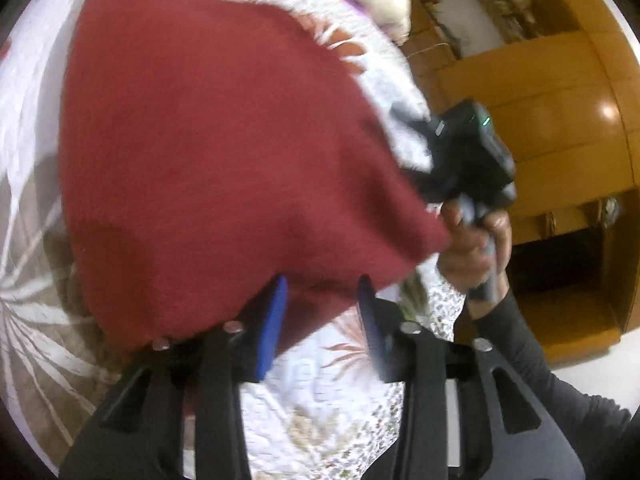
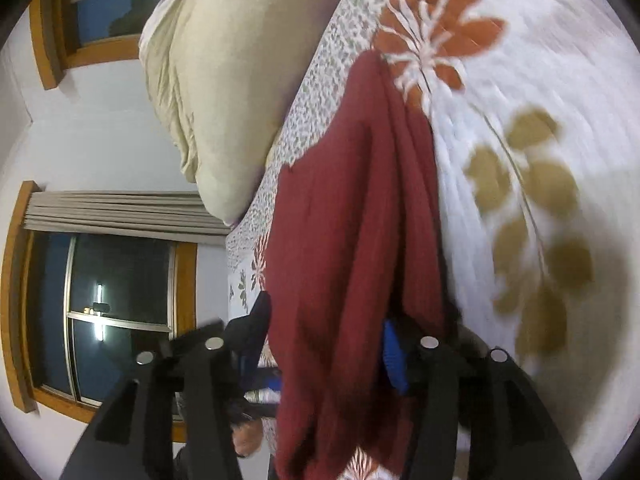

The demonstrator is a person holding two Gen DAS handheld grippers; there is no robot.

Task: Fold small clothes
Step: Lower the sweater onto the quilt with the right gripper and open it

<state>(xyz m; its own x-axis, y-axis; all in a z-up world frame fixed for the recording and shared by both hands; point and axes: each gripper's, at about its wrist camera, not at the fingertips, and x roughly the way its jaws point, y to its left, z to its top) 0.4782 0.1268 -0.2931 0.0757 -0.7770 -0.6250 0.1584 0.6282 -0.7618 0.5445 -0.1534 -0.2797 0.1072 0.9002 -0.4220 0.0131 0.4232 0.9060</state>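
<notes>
Cloth first: the dark red garment [image 1: 224, 168] is lifted off the bed and stretched between your two grippers. Seen from your left gripper [image 1: 324, 320], it spreads ahead and to the left as a broad sheet, and its lower edge hangs down between the blue-padded fingers [image 1: 272, 328], which stand spread; I cannot tell whether either pad touches the fabric. One corner of the garment tapers to the right, toward your right hand [image 1: 476, 248], though the exact pinch point is hidden there.

From your right gripper [image 2: 336, 344], the garment [image 2: 352, 240] hangs in long folds straight ahead and fills the gap between the fingers. One blue pad [image 2: 394, 364] shows just right of the fabric; the other is covered, so I cannot tell how firmly the cloth is pinched.

Beneath the garment lies the bedspread [image 2: 540, 100], white with orange and olive leaf prints. A cream pillow [image 2: 224, 80] sits ahead and to the left of your right gripper. Beyond your right hand stands a wooden cabinet [image 1: 560, 100], and windows [image 2: 116, 320] with wooden frames show to the left.
</notes>
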